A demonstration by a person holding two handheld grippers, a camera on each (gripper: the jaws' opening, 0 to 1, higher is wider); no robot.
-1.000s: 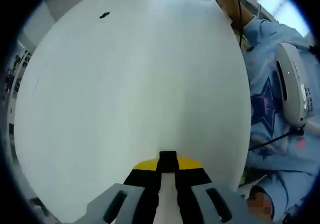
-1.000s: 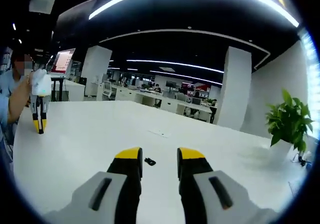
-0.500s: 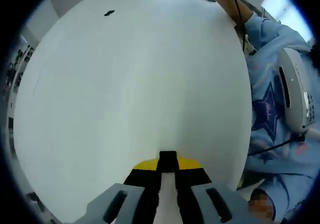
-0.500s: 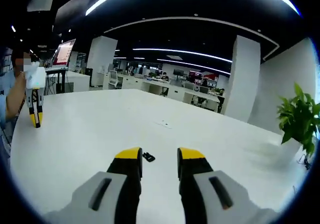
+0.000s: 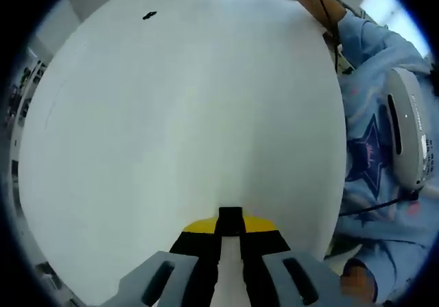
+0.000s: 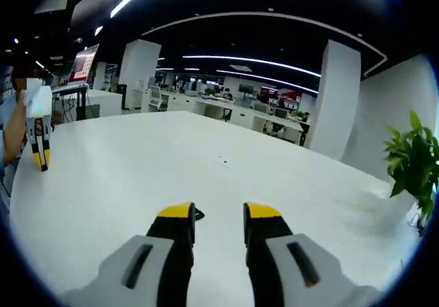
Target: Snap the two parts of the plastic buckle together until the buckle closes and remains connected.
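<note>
I found the left gripper [image 5: 230,233] low over the white counter [image 5: 178,115], its jaws drawn narrow onto a small black piece with a yellow part behind it; I judged this to be 1 buckle part, though too little showed to be sure. In the right gripper view the right gripper [image 6: 219,218] stood with jaws apart and empty. A small black piece [image 6: 197,214], apparently the second buckle part, lay on the counter just behind the left jaw tip, mostly hidden by it. In the left gripper view a black speck [image 5: 148,16] at the upper left sat well apart from the jaws.

To do the step well, I judged the right jaws should centre over that piece, take it by its body and leave its mating end free.

The left gripper [image 6: 40,142] also showed at the left edge of the right gripper view, too small to read.
</note>
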